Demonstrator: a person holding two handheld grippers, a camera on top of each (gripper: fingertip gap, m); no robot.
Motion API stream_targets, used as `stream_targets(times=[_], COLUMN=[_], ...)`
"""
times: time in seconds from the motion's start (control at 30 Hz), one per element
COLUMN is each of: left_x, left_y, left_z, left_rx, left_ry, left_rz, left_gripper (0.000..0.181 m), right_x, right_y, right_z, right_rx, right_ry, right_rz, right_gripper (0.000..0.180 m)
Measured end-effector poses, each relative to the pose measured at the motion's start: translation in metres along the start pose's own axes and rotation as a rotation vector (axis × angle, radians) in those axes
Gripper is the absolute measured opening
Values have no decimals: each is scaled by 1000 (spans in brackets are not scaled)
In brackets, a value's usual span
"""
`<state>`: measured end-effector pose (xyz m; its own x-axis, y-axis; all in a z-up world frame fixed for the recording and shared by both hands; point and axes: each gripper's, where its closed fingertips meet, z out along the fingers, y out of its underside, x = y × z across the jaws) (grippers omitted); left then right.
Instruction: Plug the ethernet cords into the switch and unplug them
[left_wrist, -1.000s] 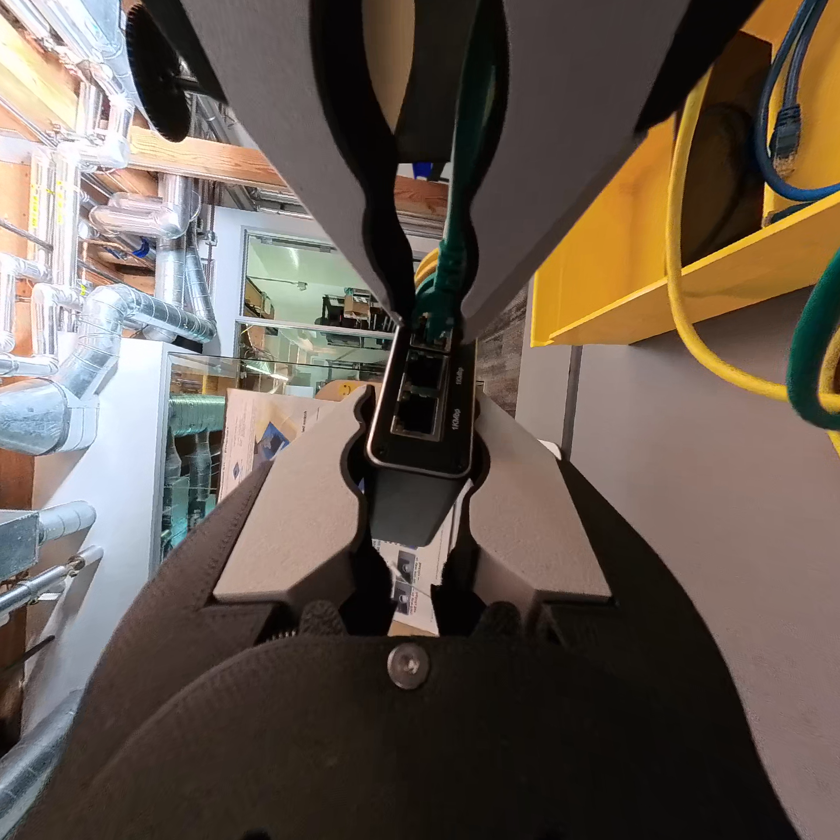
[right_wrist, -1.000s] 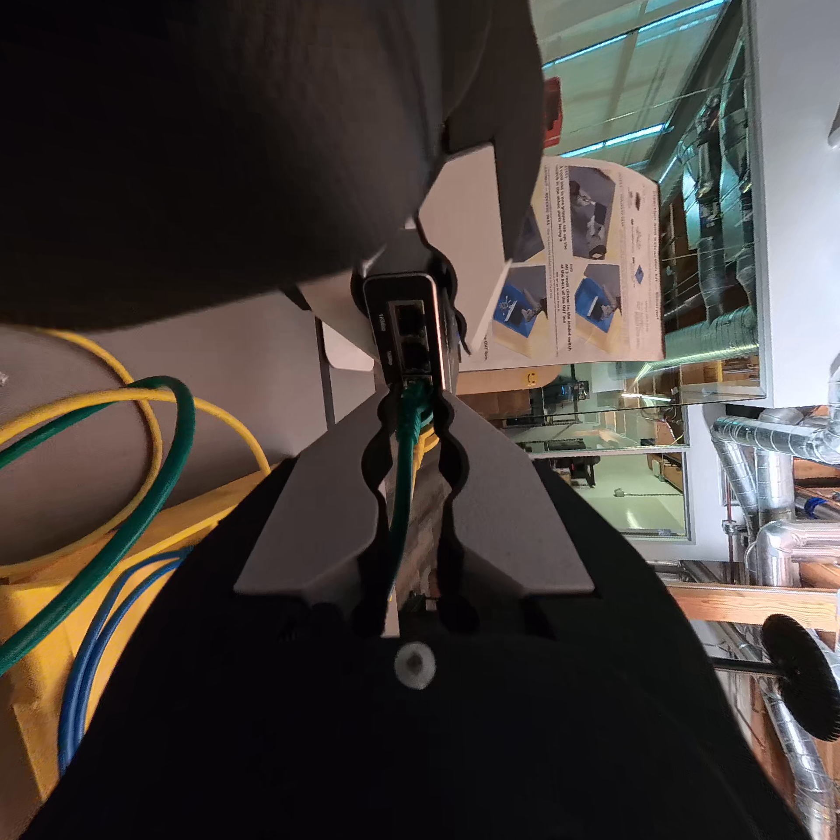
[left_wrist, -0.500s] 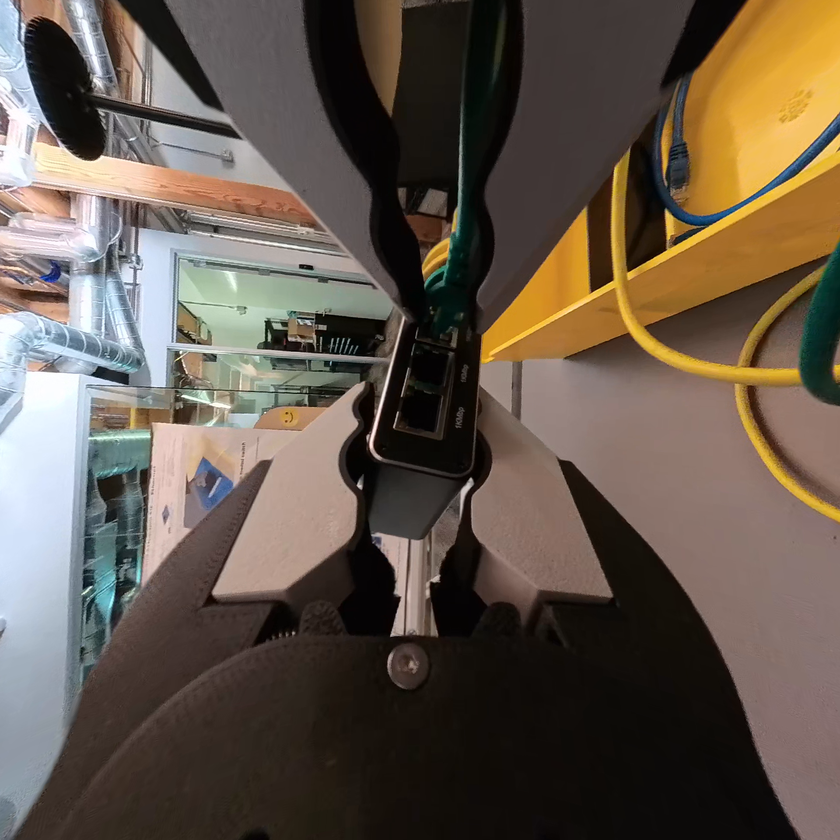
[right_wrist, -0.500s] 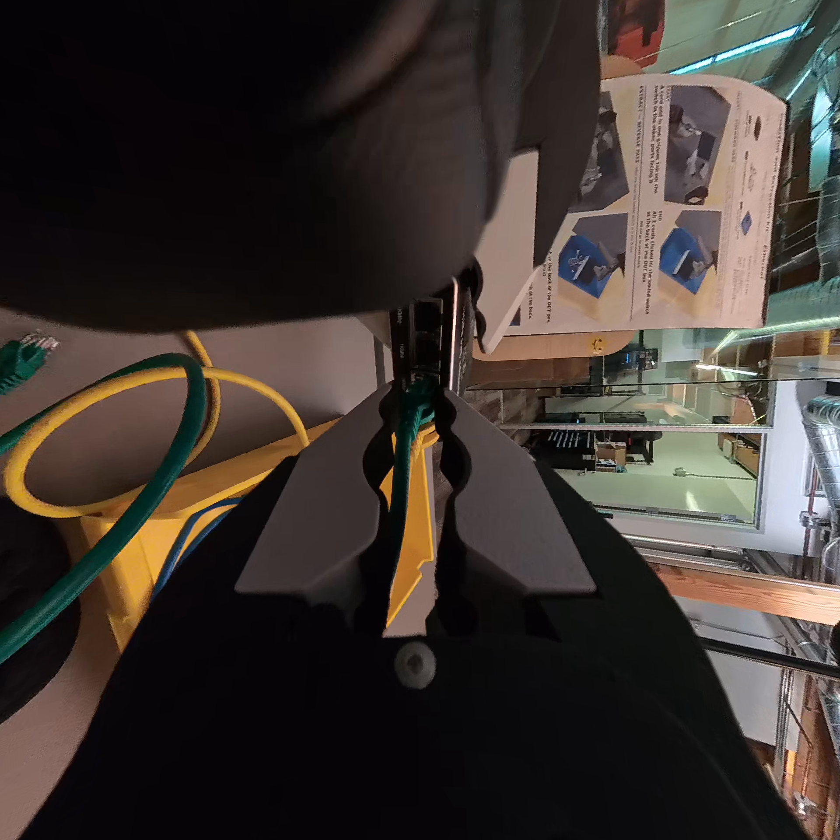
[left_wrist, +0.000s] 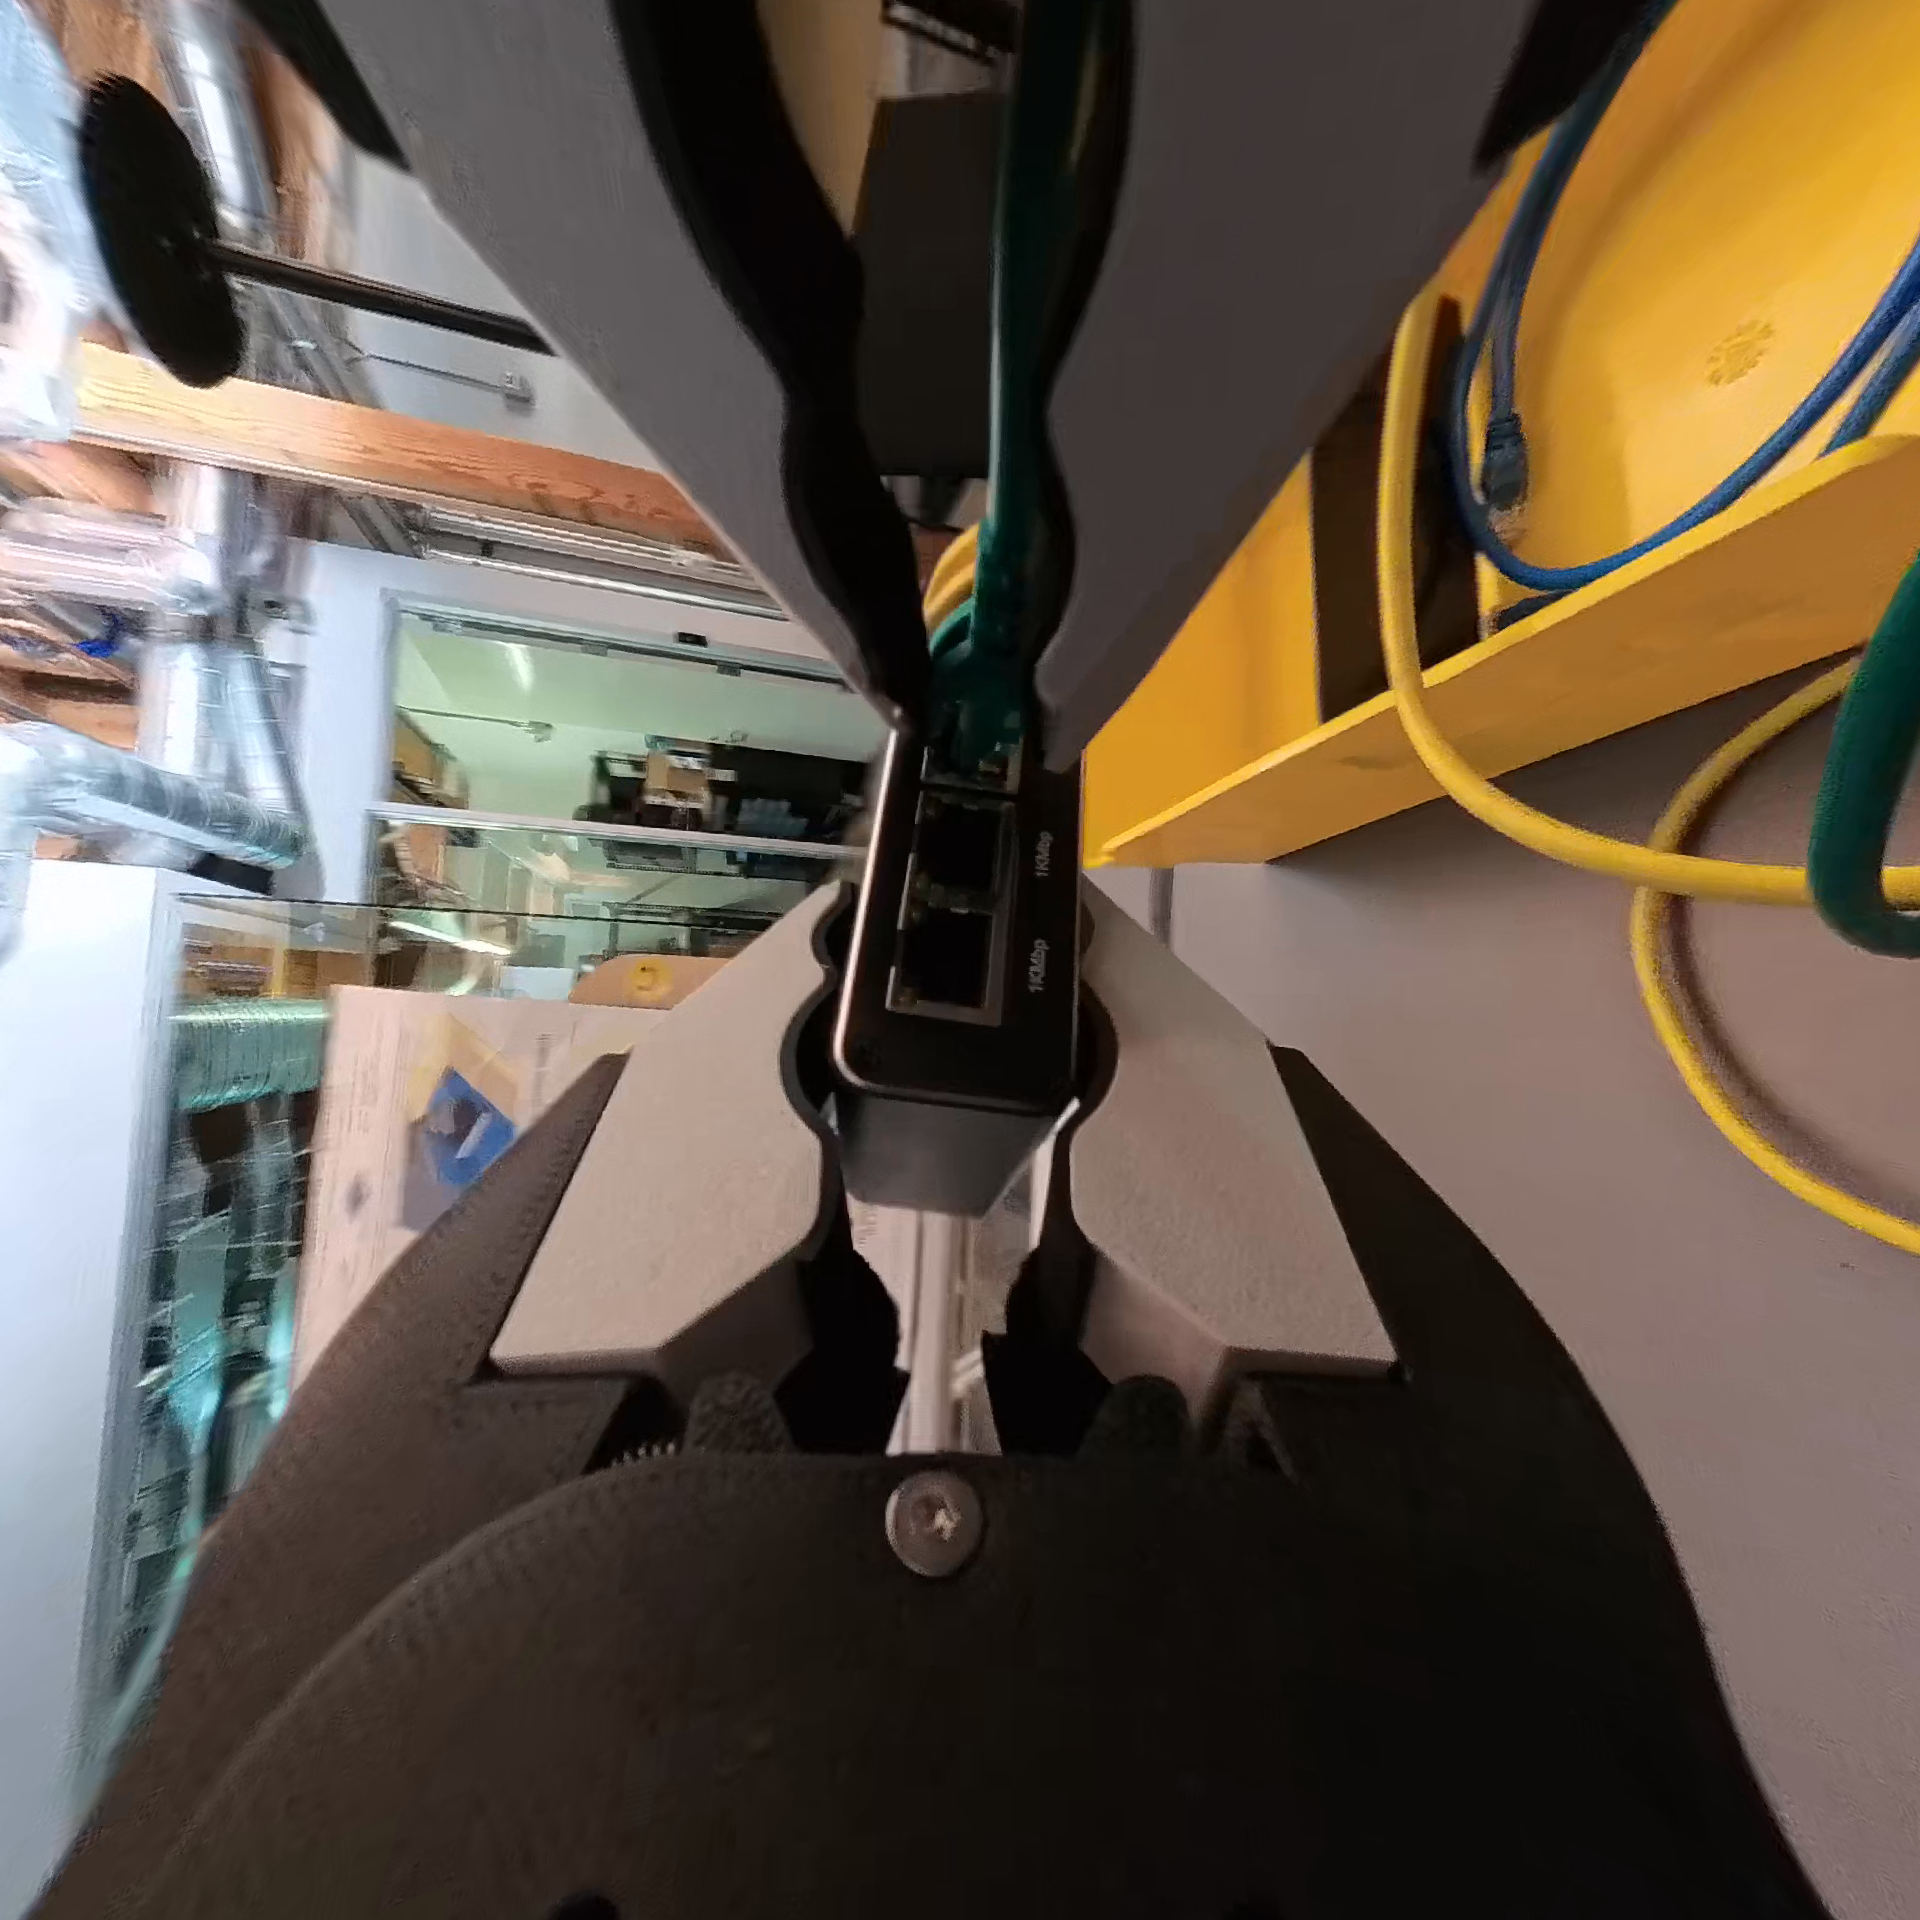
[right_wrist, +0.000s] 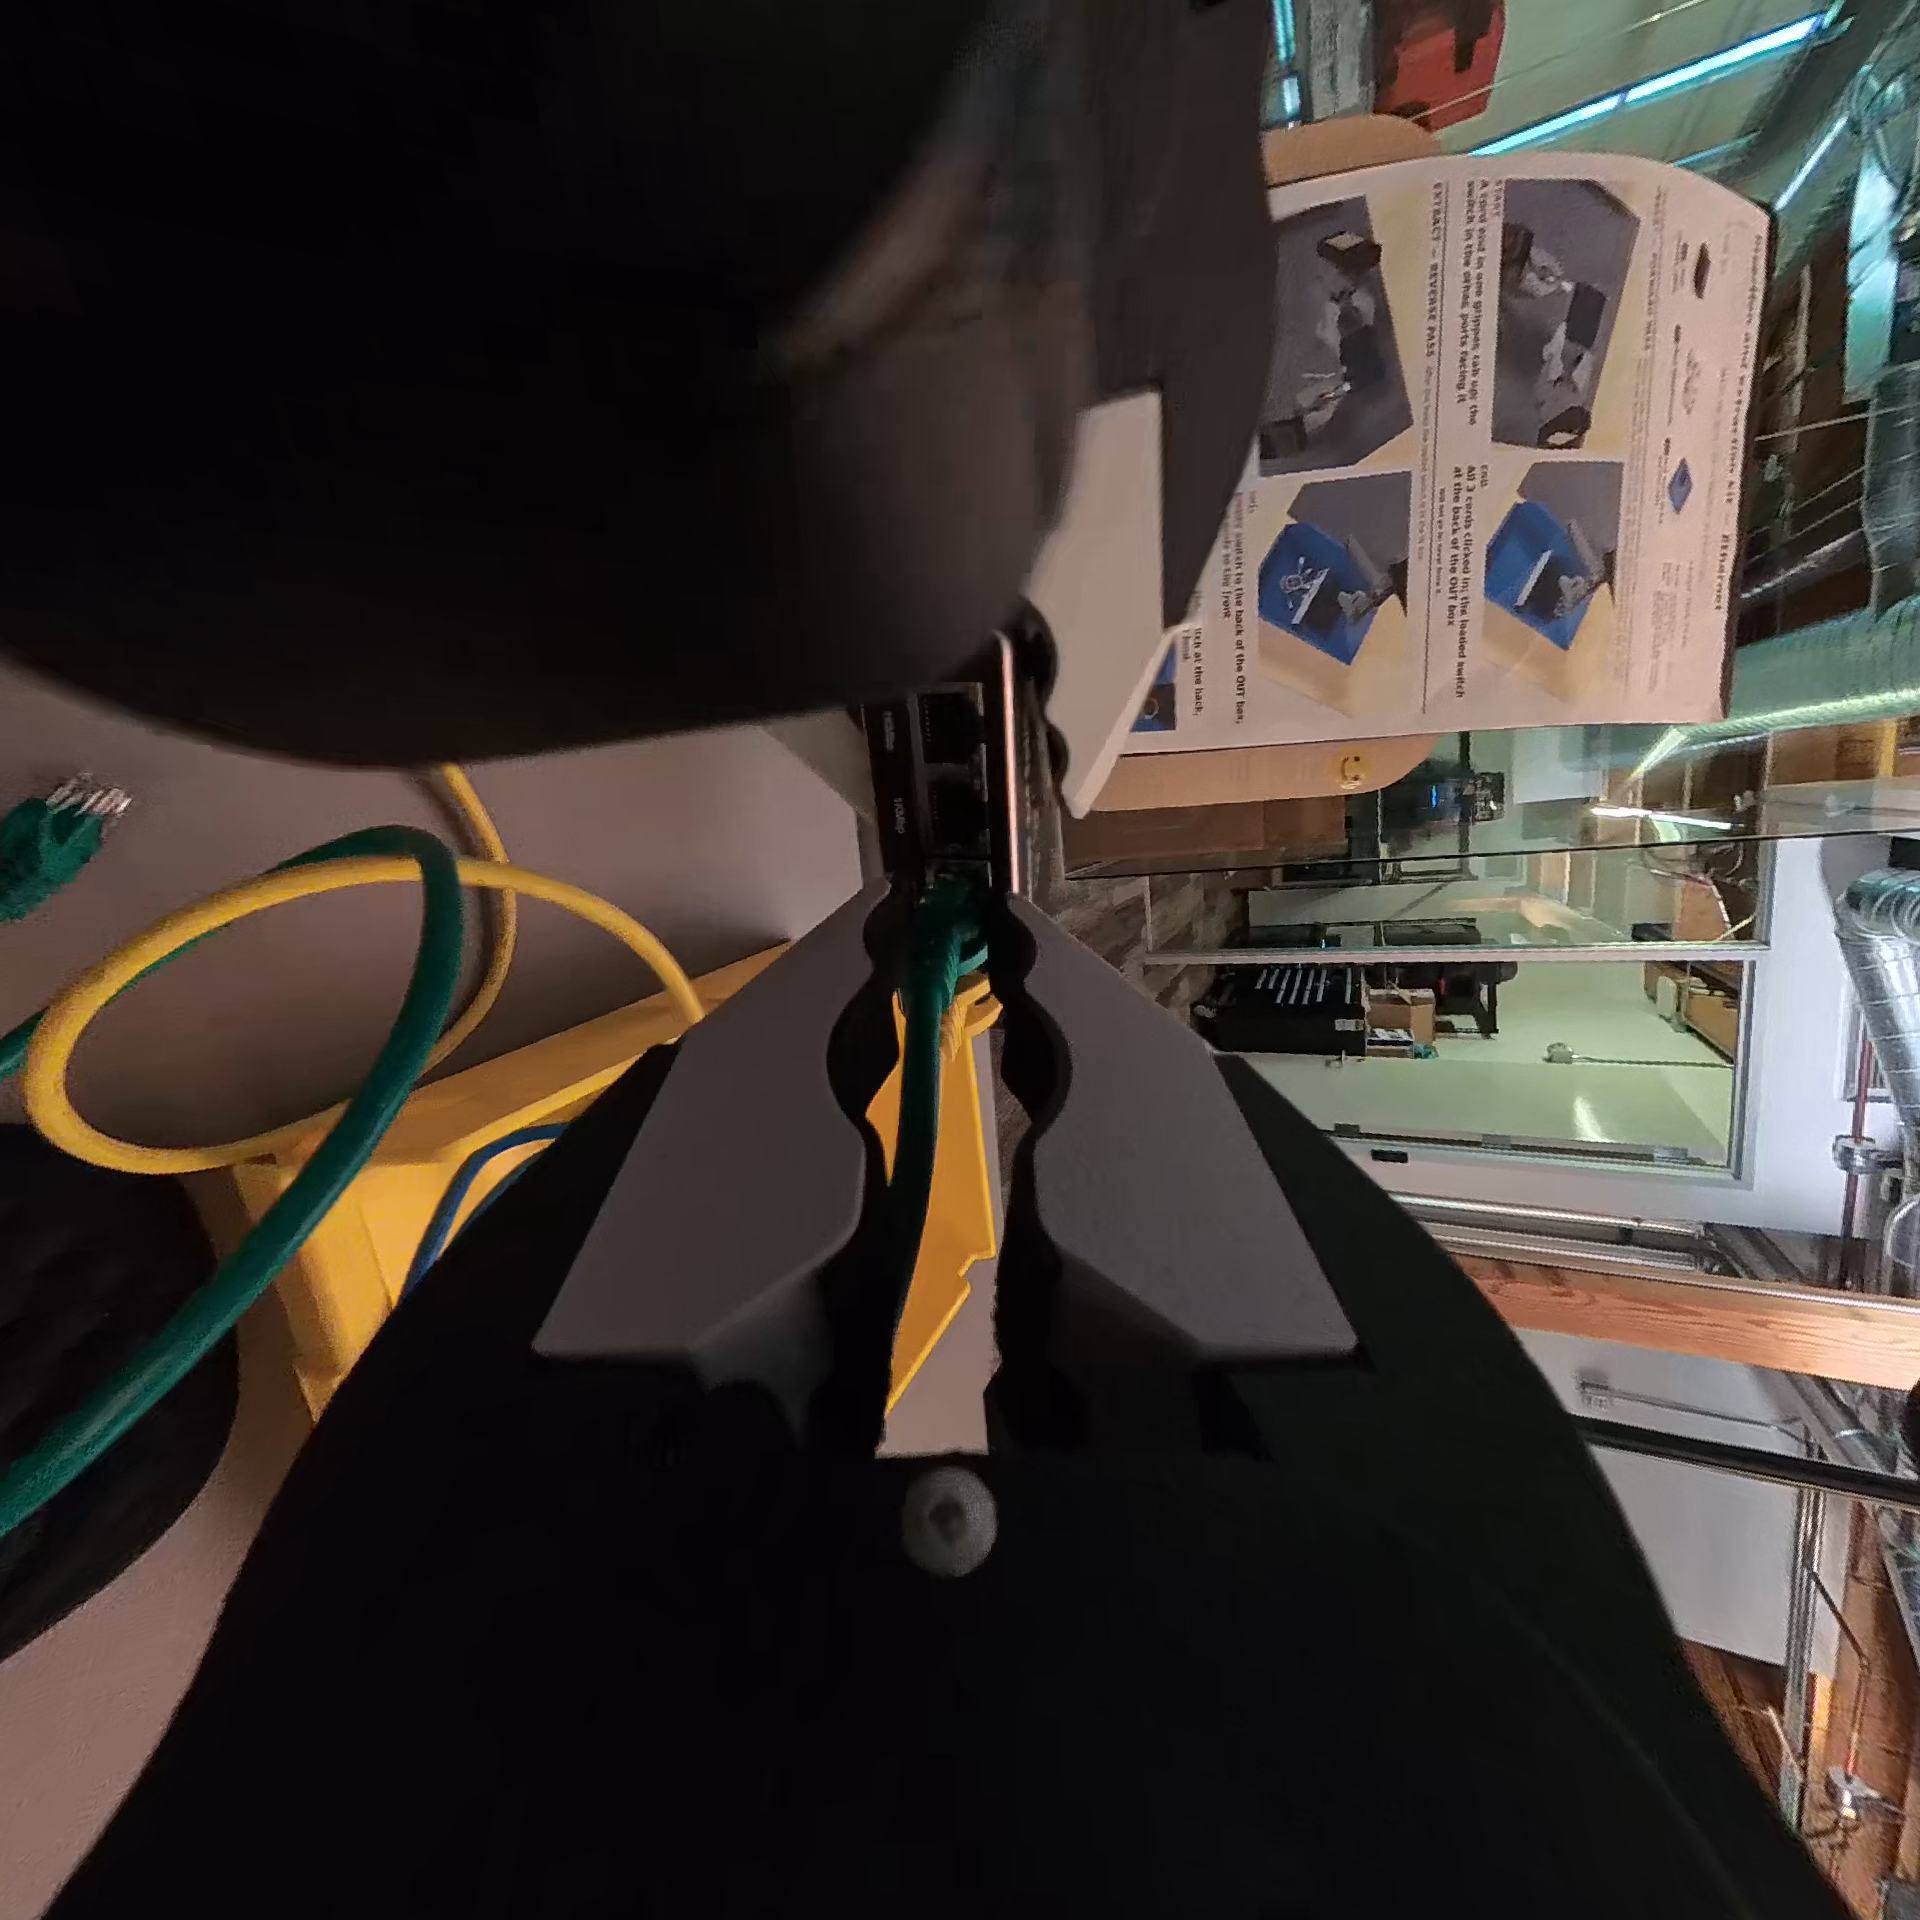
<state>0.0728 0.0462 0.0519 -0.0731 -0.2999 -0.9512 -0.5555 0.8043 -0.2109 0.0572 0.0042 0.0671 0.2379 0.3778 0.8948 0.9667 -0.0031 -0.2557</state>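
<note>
In the left wrist view, the left gripper (left_wrist: 951, 1049) was pinching the black ethernet switch (left_wrist: 961, 935) at mid-frame, its jaws pressed against the case's two sides. The port face looked toward the camera, with two empty ports showing. Above them, the green ethernet cord (left_wrist: 1023, 436) ran down from the top of the frame, its plug (left_wrist: 977, 696) at the topmost port, apparently seated. The right gripper (left_wrist: 971, 665) closed around that plug. At the upper right, a yellow bin (left_wrist: 1455, 707) held a blue cord (left_wrist: 1496, 457), while a yellow cord (left_wrist: 1683, 1039) looped over the grey tabletop (left_wrist: 1507, 1351).

In the right wrist view, the right gripper (right_wrist: 951, 914) was pinching the green cord (right_wrist: 920, 1091) just behind the plug, at frame centre, with the switch (right_wrist: 940, 790) directly above. The cord's other plug (right_wrist: 47, 842) lay loose at the left edge.

The risk, as I judge it: if the pull came off-axis, or the latch tab stayed unpressed, the plug could bind and the switch could twist or slip in the left gripper's hold. The trailing green loop might also snag the yellow cord.
</note>
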Motion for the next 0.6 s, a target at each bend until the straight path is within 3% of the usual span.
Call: stream_targets(times=[0.03, 0.2, 0.33, 0.6], left_x=[-5, -40, -32, -8], left_y=[-2, -11, -7, -9], left_z=[-3, -25, -21, -10], left_rx=[5, 74, 96, 111], left_ry=[-38, -305, -255, -169], left_rz=[13, 52, 42, 90], left_gripper=[36, 43, 54, 50], right_x=[4, 28, 14, 1], right_y=[-2, -20, -27, -9], right_z=[-2, -13, -17, -4], right_rx=[14, 111, 180, 185], right_ry=[25, 207, 140, 39], right_rz=[-1, -114, -167, -183], right_gripper=[14, 13, 13, 14])
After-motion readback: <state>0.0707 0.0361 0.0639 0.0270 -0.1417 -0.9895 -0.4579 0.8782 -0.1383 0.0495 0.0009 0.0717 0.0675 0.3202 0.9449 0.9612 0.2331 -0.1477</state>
